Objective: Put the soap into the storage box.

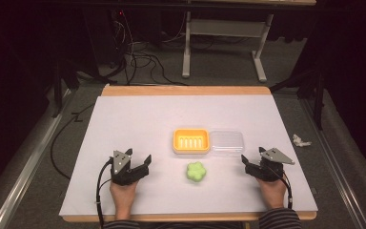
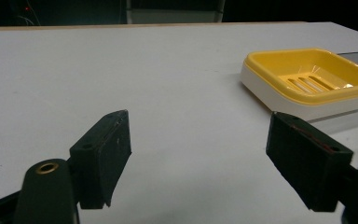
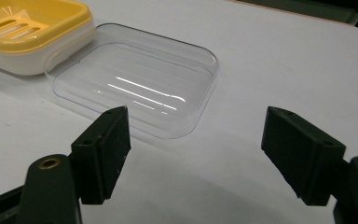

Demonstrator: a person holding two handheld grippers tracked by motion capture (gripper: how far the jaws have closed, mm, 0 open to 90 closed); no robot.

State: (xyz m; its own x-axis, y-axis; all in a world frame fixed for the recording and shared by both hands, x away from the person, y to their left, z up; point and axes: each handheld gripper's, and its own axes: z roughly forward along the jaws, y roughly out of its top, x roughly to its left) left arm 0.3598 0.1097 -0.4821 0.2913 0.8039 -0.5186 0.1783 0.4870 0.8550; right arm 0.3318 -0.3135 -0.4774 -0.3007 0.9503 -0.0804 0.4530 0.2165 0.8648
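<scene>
A yellow soap dish [image 1: 191, 140] with a white base sits mid-table, and a clear plastic lid [image 1: 227, 141] lies flat touching its right side. A green flower-shaped soap [image 1: 196, 172] rests just in front of the dish. My left gripper [image 1: 137, 158] stands open at the front left, a hand's width left of the soap; in its own view the left gripper [image 2: 198, 161] is empty, with the dish [image 2: 307, 84] ahead to the right. My right gripper [image 1: 252, 157] is open at the front right, just short of the lid; its view has the right gripper [image 3: 196, 156] facing the lid [image 3: 135, 84] and the dish [image 3: 28, 32].
The white table top [image 1: 138, 119] has a wooden edge at back and front. A crumpled white scrap [image 1: 300, 140] lies on the floor to the right. Cables and a white table frame [image 1: 224, 43] are on the floor beyond the far edge.
</scene>
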